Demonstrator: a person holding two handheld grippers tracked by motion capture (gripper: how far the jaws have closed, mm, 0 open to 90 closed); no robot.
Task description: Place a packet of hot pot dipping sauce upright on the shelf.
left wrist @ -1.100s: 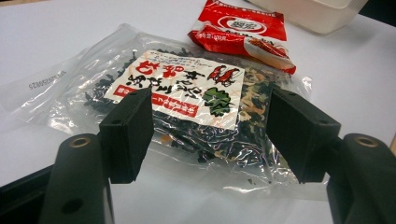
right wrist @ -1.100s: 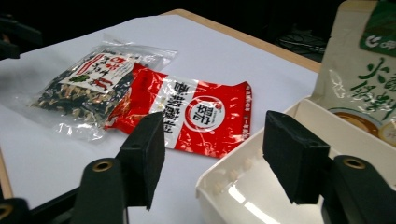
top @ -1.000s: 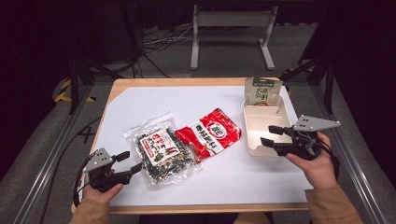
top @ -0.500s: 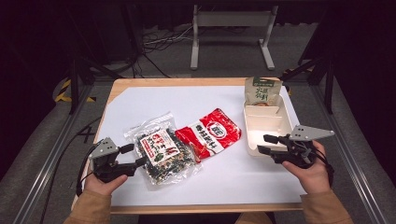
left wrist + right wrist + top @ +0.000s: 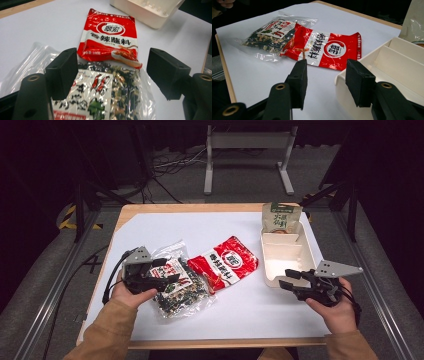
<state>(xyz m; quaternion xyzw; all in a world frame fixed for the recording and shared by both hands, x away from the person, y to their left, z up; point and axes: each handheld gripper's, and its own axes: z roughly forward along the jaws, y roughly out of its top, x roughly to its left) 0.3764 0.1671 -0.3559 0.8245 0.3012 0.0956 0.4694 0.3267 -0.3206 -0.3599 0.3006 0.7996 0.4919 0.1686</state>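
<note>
On the white-covered table (image 5: 150,227), take the red packet (image 5: 226,263) at the middle as the landmark. Left of it, the left gripper (image 5: 165,272) hovers over the clear bag of dried mix (image 5: 176,287), which lies flat with its right edge tucked against the red packet's lower left corner; the jaws have just been opening and stand apart, the bag below them and nothing pressed between the pads. Right of the red packet sits the cream tray (image 5: 287,257), just beside it, with a green pouch (image 5: 281,217) standing in its far end. At the tray's near corner, the right gripper (image 5: 290,281) is held low; its jaws have been closing but are still apart, straddling the tray's corner wall without pressing on it.
</note>
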